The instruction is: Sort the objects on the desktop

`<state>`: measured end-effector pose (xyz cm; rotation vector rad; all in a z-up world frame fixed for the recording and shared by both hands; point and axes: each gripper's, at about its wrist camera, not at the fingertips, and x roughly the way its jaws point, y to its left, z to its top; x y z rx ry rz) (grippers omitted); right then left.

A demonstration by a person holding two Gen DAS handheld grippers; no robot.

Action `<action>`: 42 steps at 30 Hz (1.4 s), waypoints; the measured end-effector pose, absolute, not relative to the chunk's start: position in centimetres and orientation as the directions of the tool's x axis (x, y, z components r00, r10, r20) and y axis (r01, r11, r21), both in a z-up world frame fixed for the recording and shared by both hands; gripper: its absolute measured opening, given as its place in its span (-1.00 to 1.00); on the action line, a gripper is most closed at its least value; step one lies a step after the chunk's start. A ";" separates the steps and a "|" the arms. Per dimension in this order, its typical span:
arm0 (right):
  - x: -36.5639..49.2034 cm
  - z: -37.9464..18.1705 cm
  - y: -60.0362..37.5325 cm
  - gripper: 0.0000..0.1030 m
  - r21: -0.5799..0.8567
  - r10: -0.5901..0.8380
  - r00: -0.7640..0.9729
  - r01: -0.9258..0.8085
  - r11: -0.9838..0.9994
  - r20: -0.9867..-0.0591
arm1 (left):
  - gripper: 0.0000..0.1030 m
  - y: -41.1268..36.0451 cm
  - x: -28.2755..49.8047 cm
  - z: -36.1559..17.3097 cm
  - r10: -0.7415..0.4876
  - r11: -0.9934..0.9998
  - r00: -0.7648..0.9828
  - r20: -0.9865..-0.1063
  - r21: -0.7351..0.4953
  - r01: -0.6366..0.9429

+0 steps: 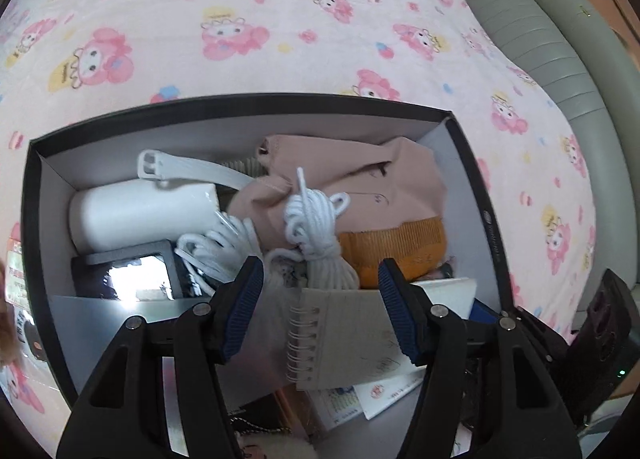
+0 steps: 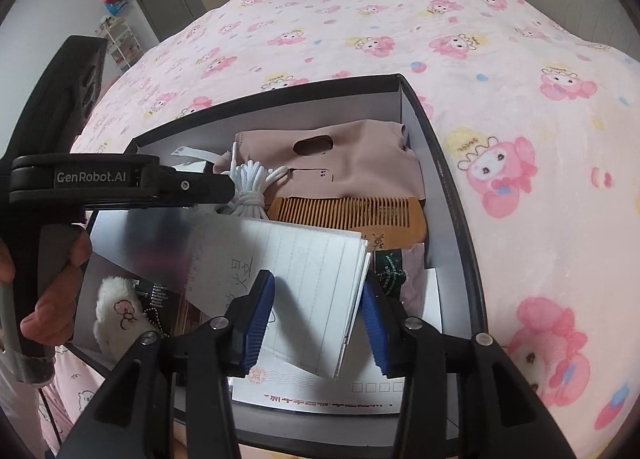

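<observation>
A black-rimmed box (image 1: 248, 99) sits on a pink cartoon-print blanket and is full of objects. A spiral notebook (image 1: 352, 331) lies tilted on top at the near end. My left gripper (image 1: 320, 307) hangs over it, open, with its left pad clear of the spiral. In the right wrist view the notebook's lined page (image 2: 312, 259) faces up and my right gripper (image 2: 316, 319) stands open over its near corner, pads not pressing. A hand (image 2: 56, 291) holds the left gripper's handle. Behind the notebook lie a wooden comb (image 2: 344, 211), a white rope bundle (image 1: 316, 227) and a pink cloth bag (image 1: 360, 179).
A white bottle (image 1: 140, 215), a white strap (image 1: 188, 171) and a dark glossy frame (image 1: 128, 275) fill the box's left side. An envelope (image 2: 320, 391) and a white plush (image 2: 116, 311) lie at the near end. The blanket (image 1: 280, 19) spreads all around, with a grey sofa edge (image 1: 540, 19) beyond.
</observation>
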<state>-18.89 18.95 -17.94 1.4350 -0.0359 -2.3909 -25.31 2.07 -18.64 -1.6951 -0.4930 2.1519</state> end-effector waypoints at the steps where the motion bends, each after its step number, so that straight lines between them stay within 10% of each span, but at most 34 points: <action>1: -18.9 -17.9 18.9 -0.25 0.198 -0.309 -0.425 0.285 -0.938 -0.851 | 0.19 2.1 -25.1 -18.9 0.519 -0.853 -0.182 -0.835 -0.518 -0.057; 9: -18.3 -14.2 18.5 -0.26 0.078 -0.254 -0.560 0.319 -0.945 -0.789 | 0.14 -1.3 -22.0 -15.5 0.477 -0.863 -0.342 -0.809 -0.505 -0.009; 23: -23.0 -19.3 10.6 -0.14 0.267 -0.441 -0.131 0.634 -0.726 -0.888 | 0.17 -3.8 -21.5 -15.9 0.490 -0.854 -0.331 -0.806 -0.520 0.001; 30: -22.1 -18.4 11.3 -0.47 0.311 -0.482 -0.082 0.667 -0.677 -0.872 | 0.17 -3.8 -20.8 -16.1 0.516 -0.838 -0.338 -0.787 -0.545 -0.010; 42: -16.3 -14.9 12.5 -0.48 0.282 -0.520 -0.130 0.718 -0.636 -0.844 | 0.25 -5.7 -16.8 -14.6 0.496 -0.803 -0.434 -0.752 -0.588 0.101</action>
